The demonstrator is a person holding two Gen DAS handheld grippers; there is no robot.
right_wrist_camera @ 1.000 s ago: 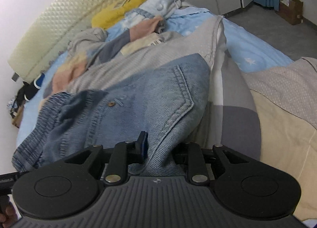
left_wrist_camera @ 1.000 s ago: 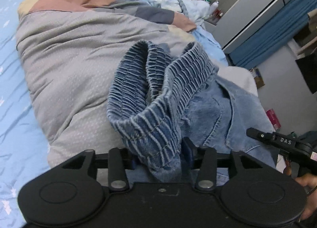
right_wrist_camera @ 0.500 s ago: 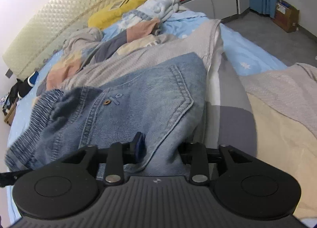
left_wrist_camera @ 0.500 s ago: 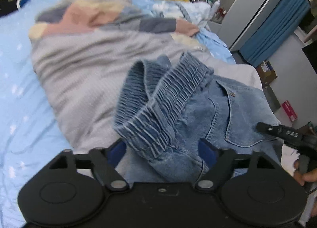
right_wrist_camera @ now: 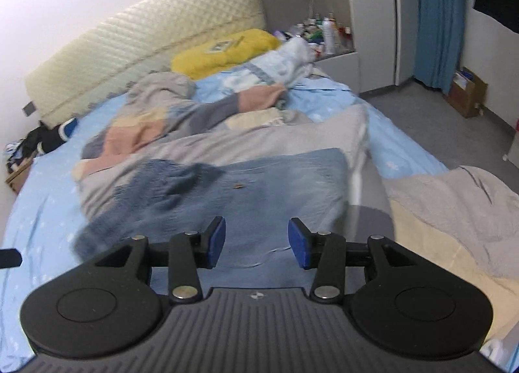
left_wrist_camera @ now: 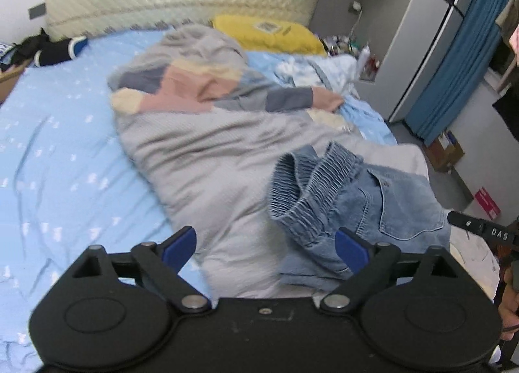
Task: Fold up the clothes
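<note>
A pair of blue denim shorts (left_wrist_camera: 363, 207) with an elastic waistband lies on the grey quilt (left_wrist_camera: 207, 158) on the bed. In the right wrist view the shorts (right_wrist_camera: 259, 191) lie flat and blurred. My left gripper (left_wrist_camera: 266, 243) is open wide and empty, raised above the quilt, with the shorts' waistband just ahead of its right finger. My right gripper (right_wrist_camera: 256, 240) is open and empty, just above the near edge of the shorts.
A colour-block hoodie (left_wrist_camera: 201, 80) and a yellow pillow (left_wrist_camera: 266, 32) lie further up the light blue sheet (left_wrist_camera: 58, 152). A beige-and-grey blanket (right_wrist_camera: 454, 210) lies at the right. A nightstand with bottles (right_wrist_camera: 327, 35), a blue curtain (right_wrist_camera: 438, 16) and a cardboard box (right_wrist_camera: 467, 90) stand beyond the bed.
Both grippers have opened and let go of the denim shorts, which dropped onto the quilt. Both have pulled back and up from the garment.
</note>
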